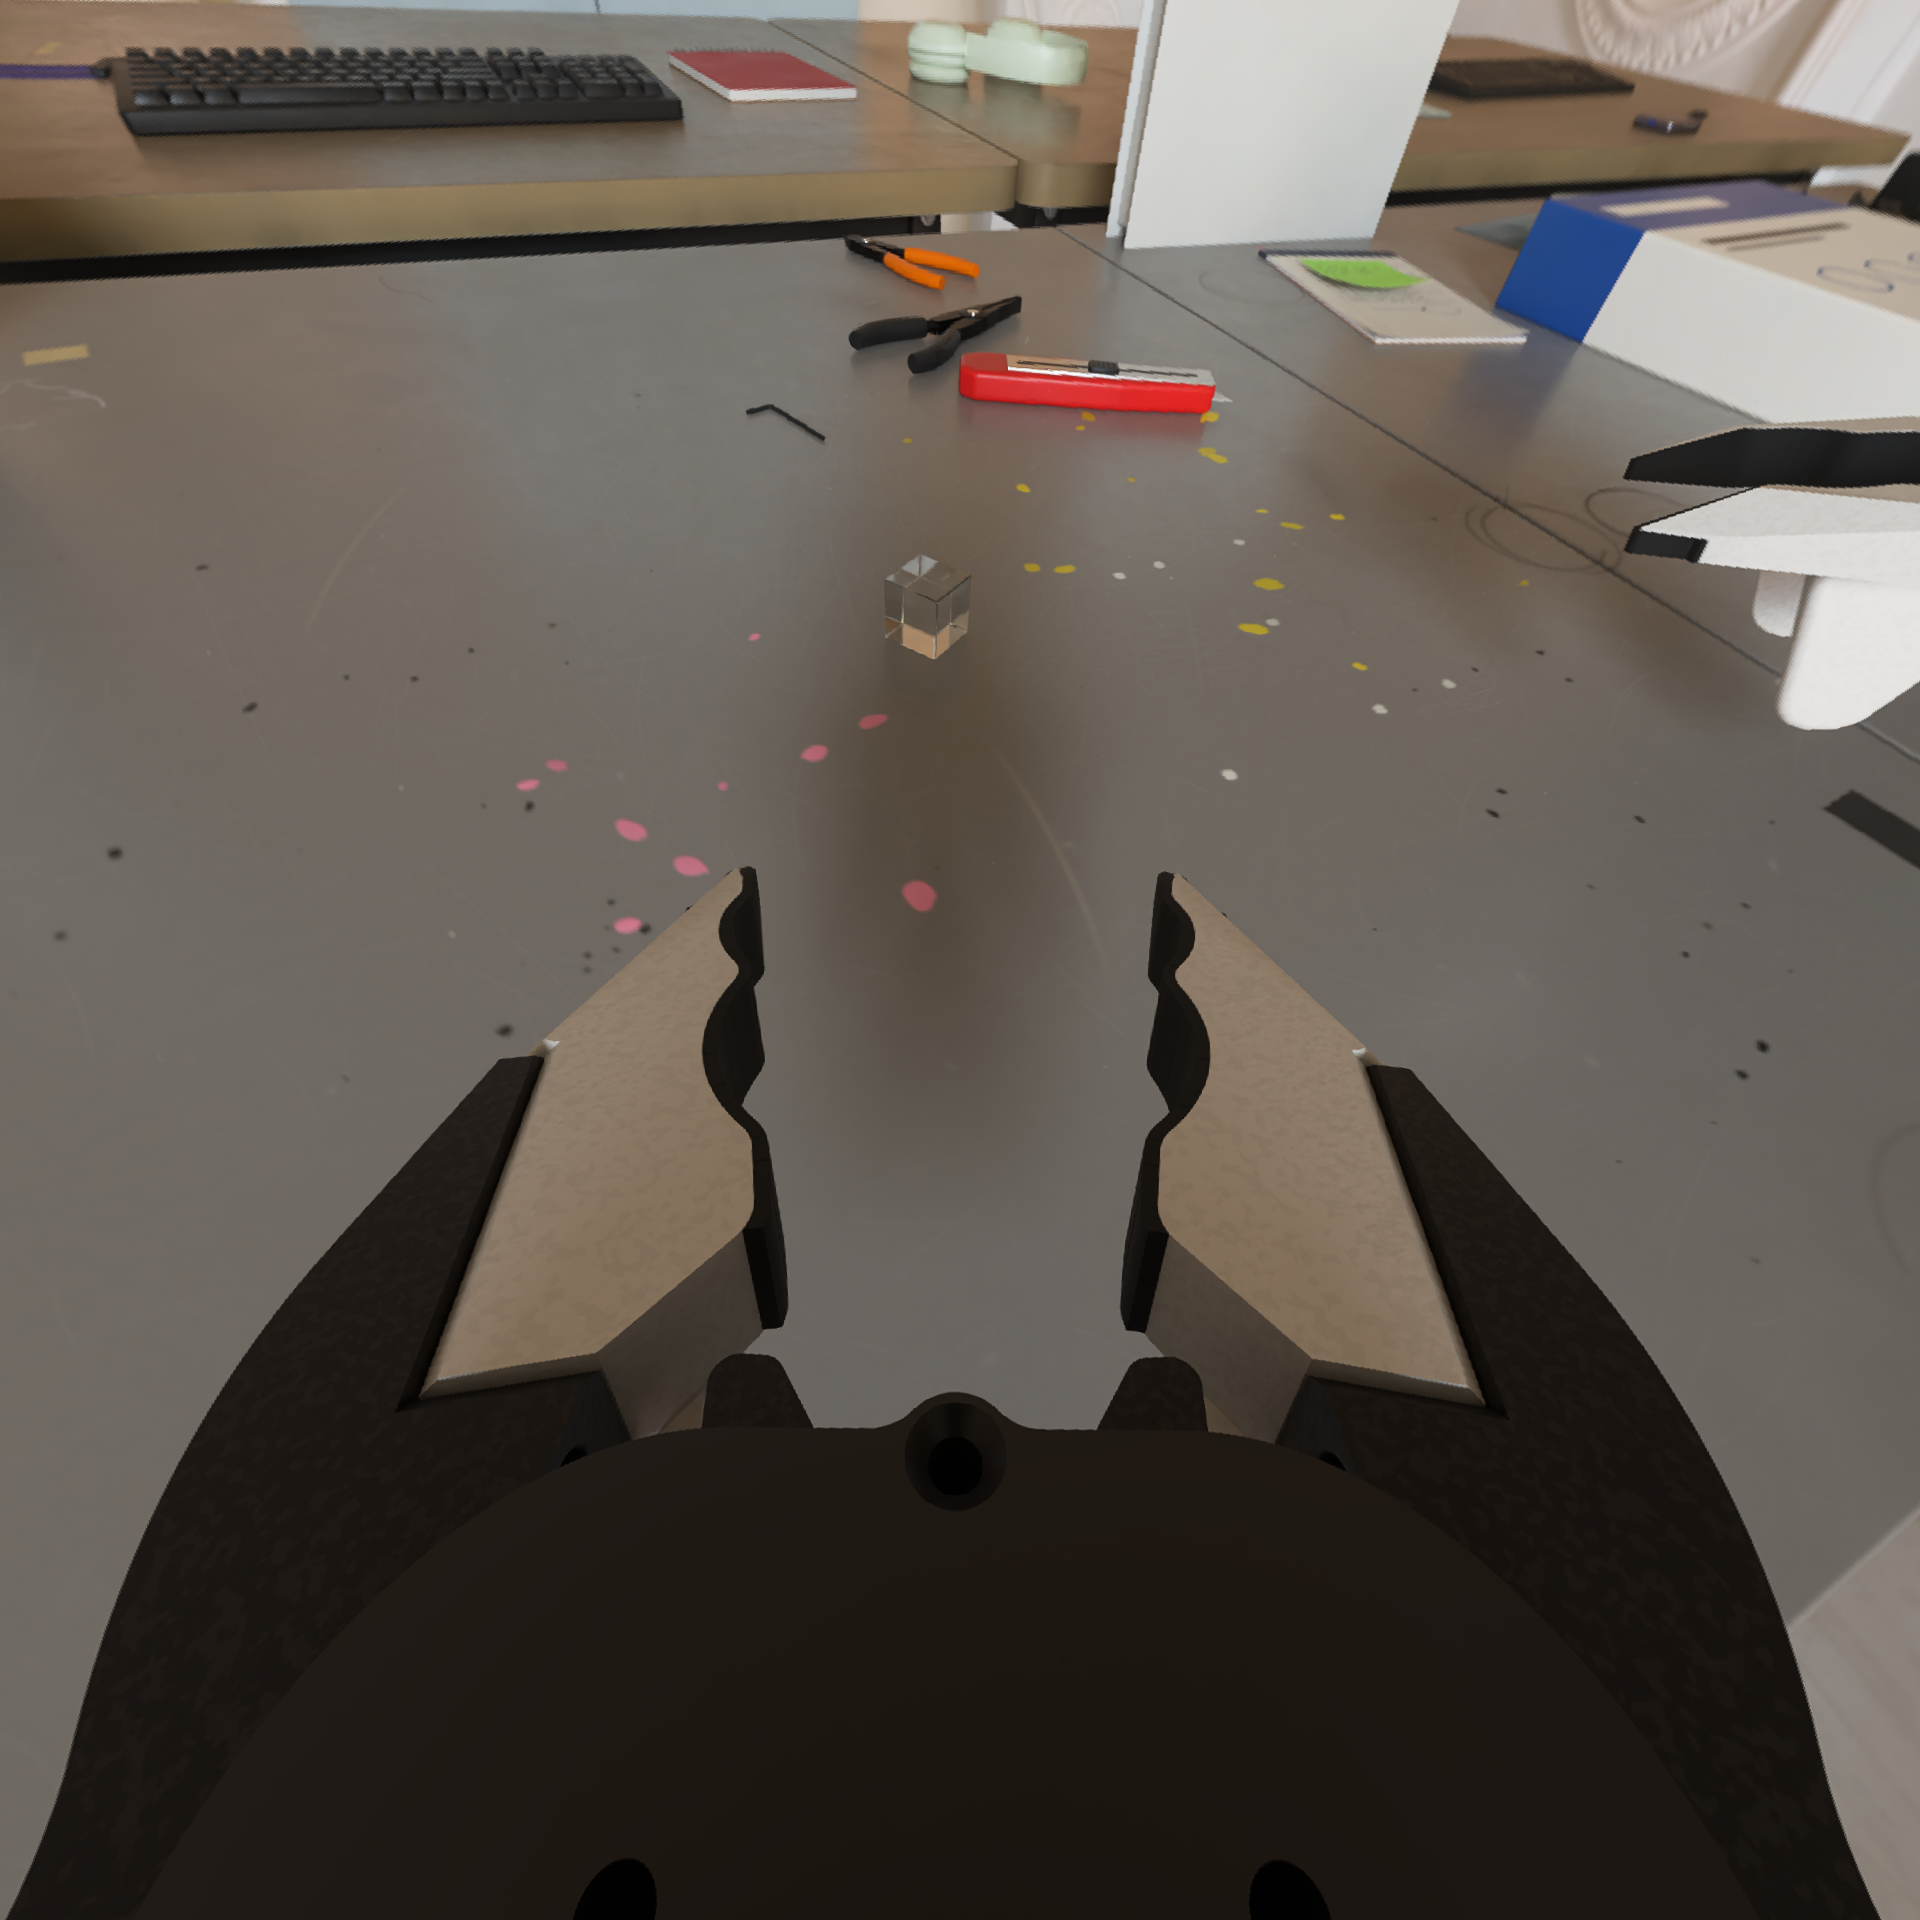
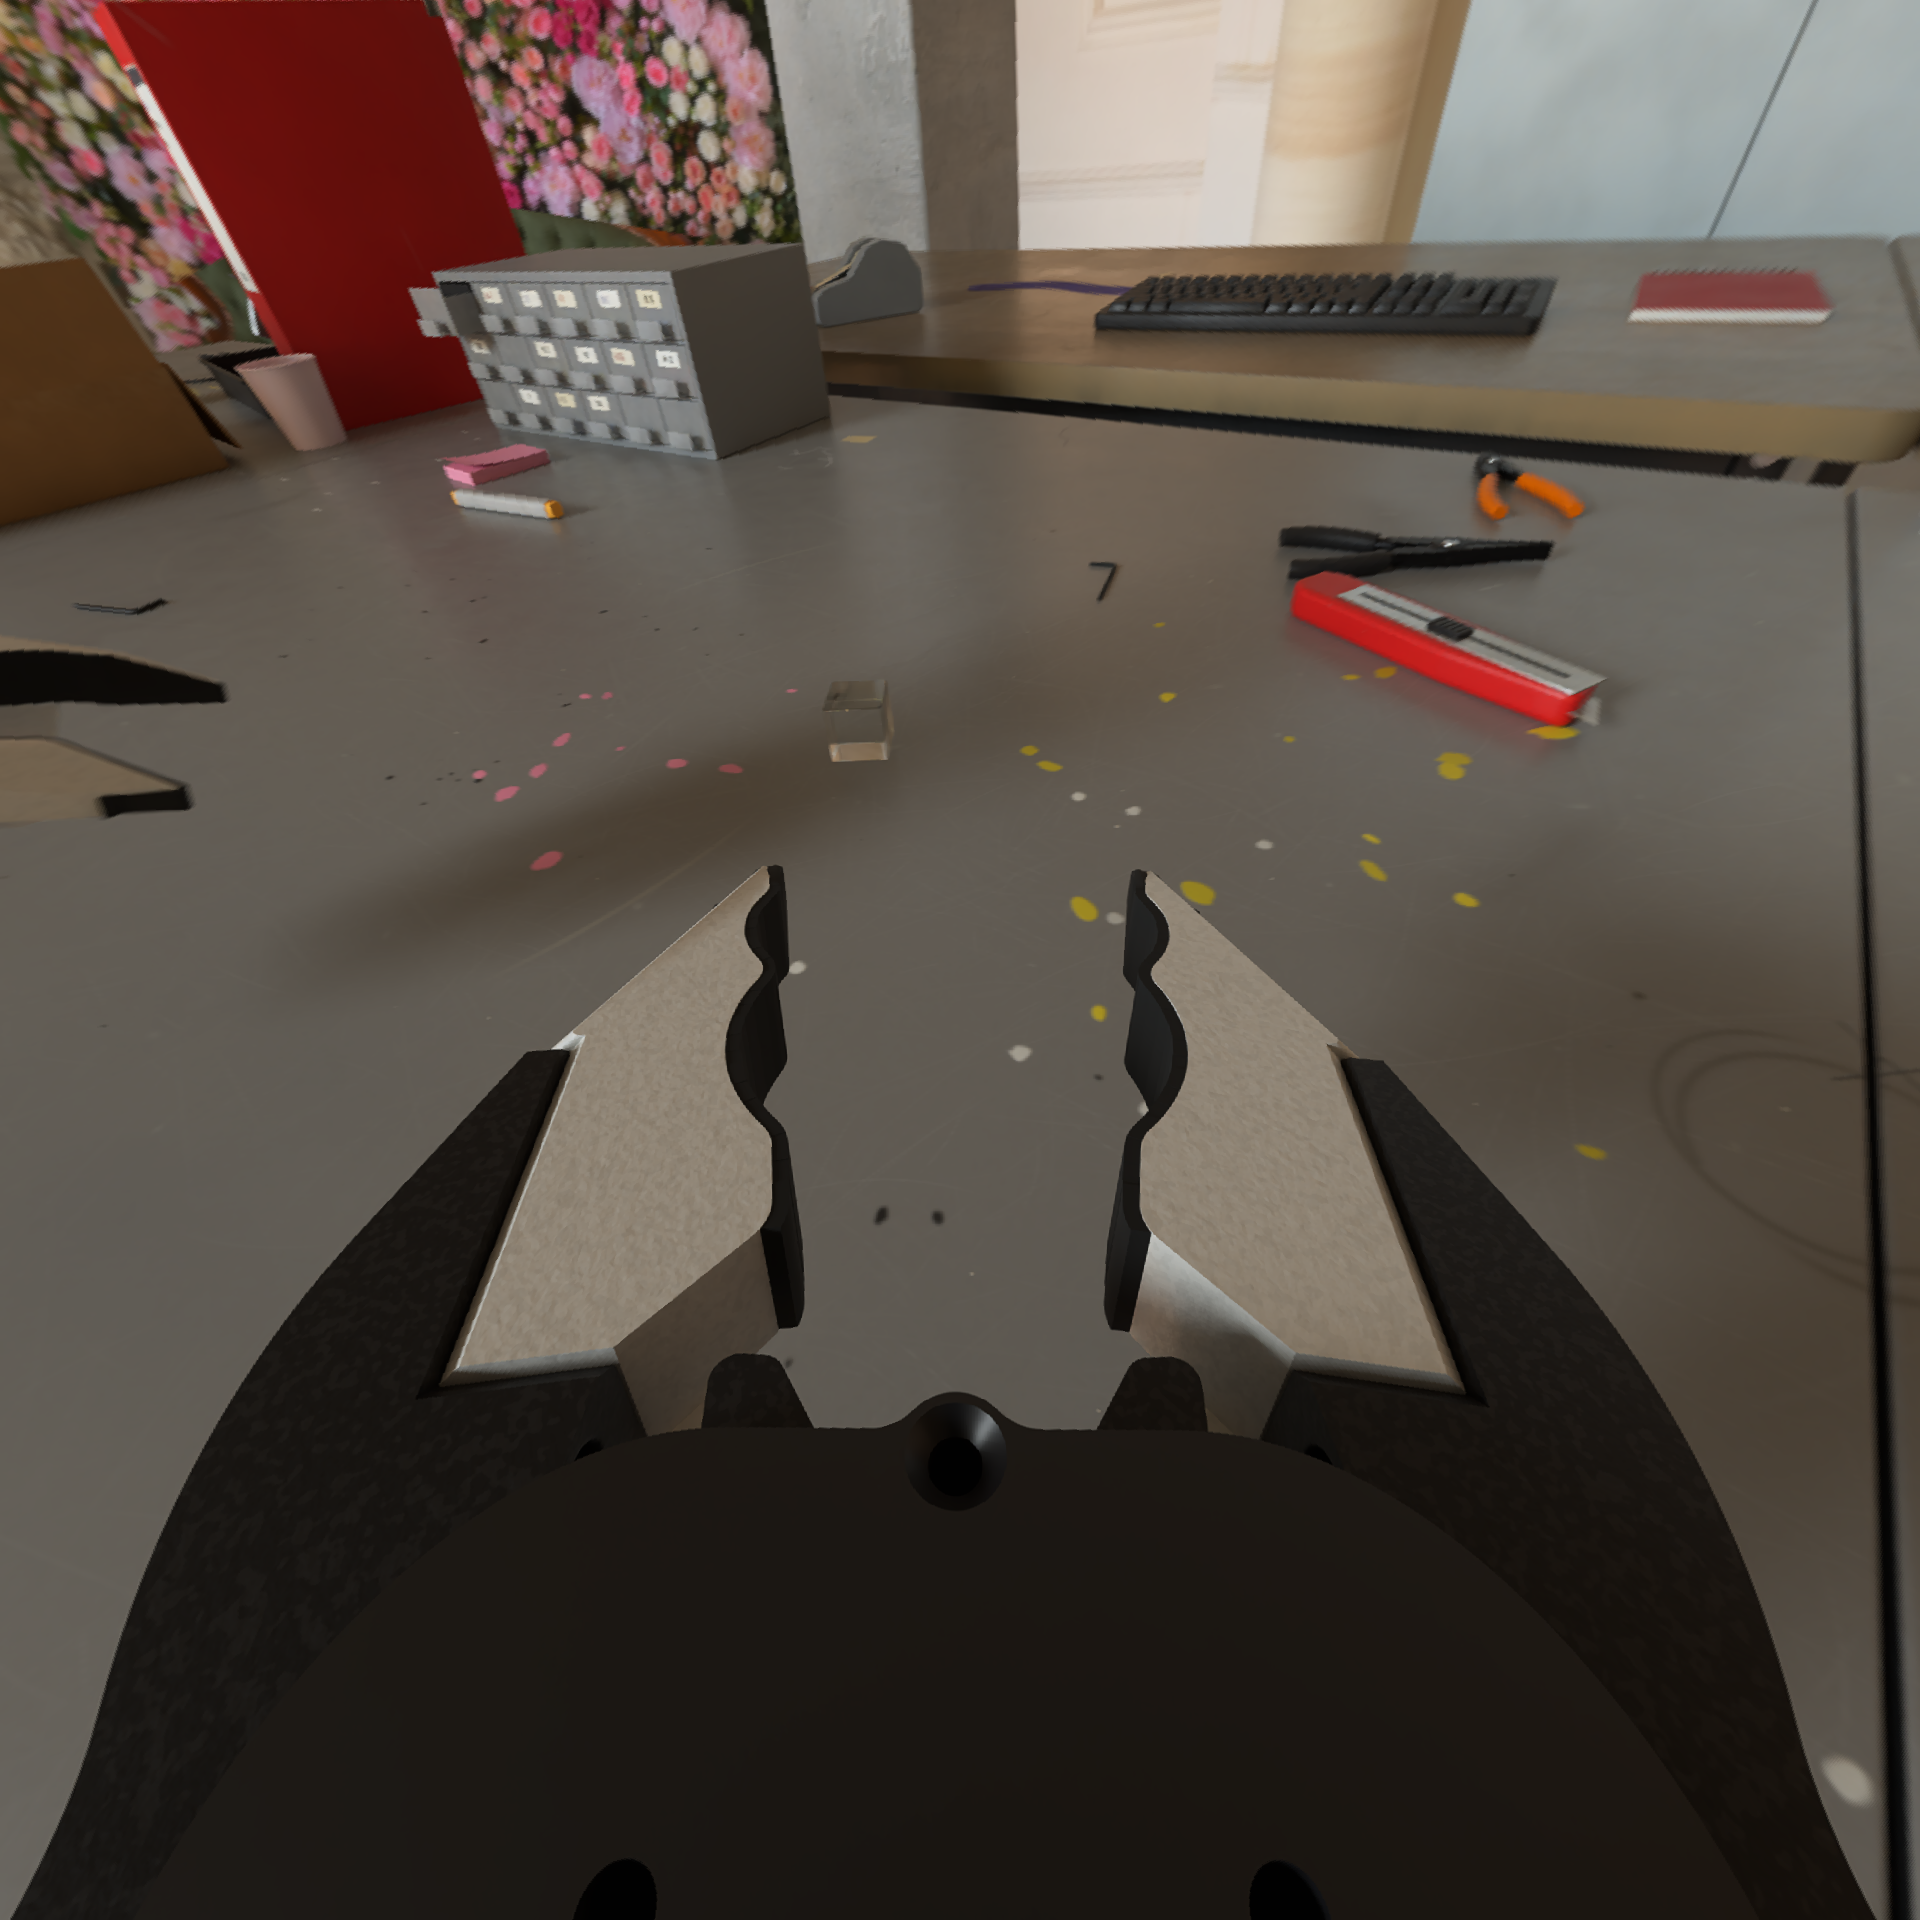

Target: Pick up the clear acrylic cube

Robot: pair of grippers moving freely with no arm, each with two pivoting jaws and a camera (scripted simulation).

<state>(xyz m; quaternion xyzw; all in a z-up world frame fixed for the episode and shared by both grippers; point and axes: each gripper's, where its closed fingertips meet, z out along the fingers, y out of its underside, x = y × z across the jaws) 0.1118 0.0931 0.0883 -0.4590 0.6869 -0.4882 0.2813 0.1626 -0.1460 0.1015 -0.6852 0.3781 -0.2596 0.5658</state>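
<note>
Clear acrylic cube (image 1: pixel 926 606) seen upright on grey paint-flecked table (image 1: pixel 416 623), ahead of both grippers, untouched. Left gripper (image 1: pixel 954 883) wide open, empty; right gripper (image 2: pixel 954 883) same. Approach advised low, jaws centred on flat faces, not corners; slippery surface likely.

Grey table (image 1: pixel 416 623) w/ paint specks – red box cutter (image 1: pixel 1086 382), black pliers (image 1: pixel 935 330), orange pliers (image 1: pixel 914 262) close together; keyboard (image 1: pixel 395 88), red notebook (image 1: pixel 762 75) further back.

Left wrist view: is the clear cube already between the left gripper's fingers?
No. The clear cube sits on the grey table, well ahead of the open left gripper, whose fingers hold nothing.
</note>
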